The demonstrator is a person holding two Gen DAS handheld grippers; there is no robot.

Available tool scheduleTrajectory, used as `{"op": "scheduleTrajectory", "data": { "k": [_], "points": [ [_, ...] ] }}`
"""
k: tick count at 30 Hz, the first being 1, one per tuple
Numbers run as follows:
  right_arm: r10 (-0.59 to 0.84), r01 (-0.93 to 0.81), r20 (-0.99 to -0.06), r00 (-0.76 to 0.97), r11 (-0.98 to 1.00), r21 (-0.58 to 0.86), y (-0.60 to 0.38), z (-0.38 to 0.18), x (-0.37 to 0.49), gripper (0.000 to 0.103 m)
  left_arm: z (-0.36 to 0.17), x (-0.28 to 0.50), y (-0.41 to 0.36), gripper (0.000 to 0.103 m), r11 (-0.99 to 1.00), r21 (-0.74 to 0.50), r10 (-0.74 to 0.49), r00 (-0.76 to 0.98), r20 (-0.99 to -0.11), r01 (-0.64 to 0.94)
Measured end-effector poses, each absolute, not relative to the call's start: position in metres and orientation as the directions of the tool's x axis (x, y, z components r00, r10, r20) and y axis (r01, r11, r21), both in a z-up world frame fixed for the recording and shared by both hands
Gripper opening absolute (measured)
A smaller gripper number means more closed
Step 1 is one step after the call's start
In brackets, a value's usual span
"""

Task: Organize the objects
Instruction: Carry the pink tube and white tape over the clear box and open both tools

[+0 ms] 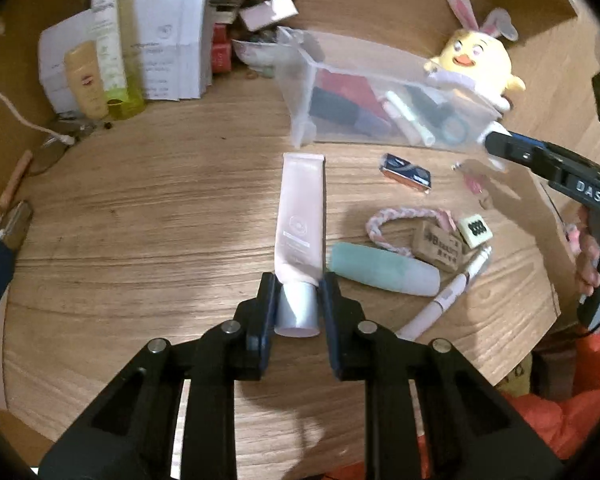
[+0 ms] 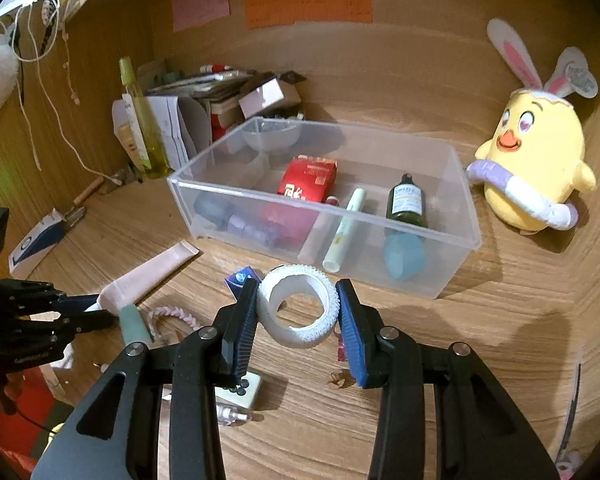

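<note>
Mid-sort: my right gripper is clamped on the white tape roll, lifted just short of the clear bin, my left gripper pinches the pink tube at its cap on the desk; next I'd carry the roll over the rim & let go.

warm indoor light | soft shadows | strong fisheye warp | dark, blurred edges

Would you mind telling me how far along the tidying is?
Partly done: the clear bin already holds a red box, a dark bottle and tubes. In hand: the right tool grips a tape roll; the left tool is at the pink tube's cap. Left: green bottle, braided loop, pen.
</note>
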State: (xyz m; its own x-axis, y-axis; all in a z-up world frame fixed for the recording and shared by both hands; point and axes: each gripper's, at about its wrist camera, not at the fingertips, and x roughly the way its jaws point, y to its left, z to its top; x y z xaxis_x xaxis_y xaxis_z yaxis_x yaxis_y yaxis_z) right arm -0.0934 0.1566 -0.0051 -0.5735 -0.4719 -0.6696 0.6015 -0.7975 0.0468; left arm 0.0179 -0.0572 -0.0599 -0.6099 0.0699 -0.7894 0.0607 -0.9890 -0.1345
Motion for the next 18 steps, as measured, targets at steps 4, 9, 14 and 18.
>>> {"op": "scheduleTrajectory", "data": {
  "k": [4, 9, 14, 18],
  "points": [
    [-0.475, 0.597, -0.648, -0.595, -0.801, 0.039, 0.160, 0.005, -0.091, 0.035, -0.043, 0.029, -0.067, 0.022, -0.984, -0.150, 0.049, -0.656, -0.753, 0.099],
    [-0.483, 0.587, -0.615, -0.624, -0.808, 0.039, 0.164, 0.019, -0.092, 0.035, -0.018, 0.038, -0.083, 0.022, -0.976, -0.156, -0.002, -0.715, -0.700, 0.154],
    [-0.489, 0.577, -0.588, -0.644, -0.815, 0.045, 0.168, 0.031, -0.097, 0.035, 0.007, 0.033, -0.093, 0.022, -0.970, -0.179, -0.008, -0.763, -0.647, 0.162],
    [-0.488, 0.569, -0.572, -0.659, -0.821, 0.046, 0.171, 0.038, -0.103, 0.035, 0.030, 0.022, -0.095, 0.022, -0.970, -0.190, -0.010, -0.807, -0.590, 0.151]
  ]
}}
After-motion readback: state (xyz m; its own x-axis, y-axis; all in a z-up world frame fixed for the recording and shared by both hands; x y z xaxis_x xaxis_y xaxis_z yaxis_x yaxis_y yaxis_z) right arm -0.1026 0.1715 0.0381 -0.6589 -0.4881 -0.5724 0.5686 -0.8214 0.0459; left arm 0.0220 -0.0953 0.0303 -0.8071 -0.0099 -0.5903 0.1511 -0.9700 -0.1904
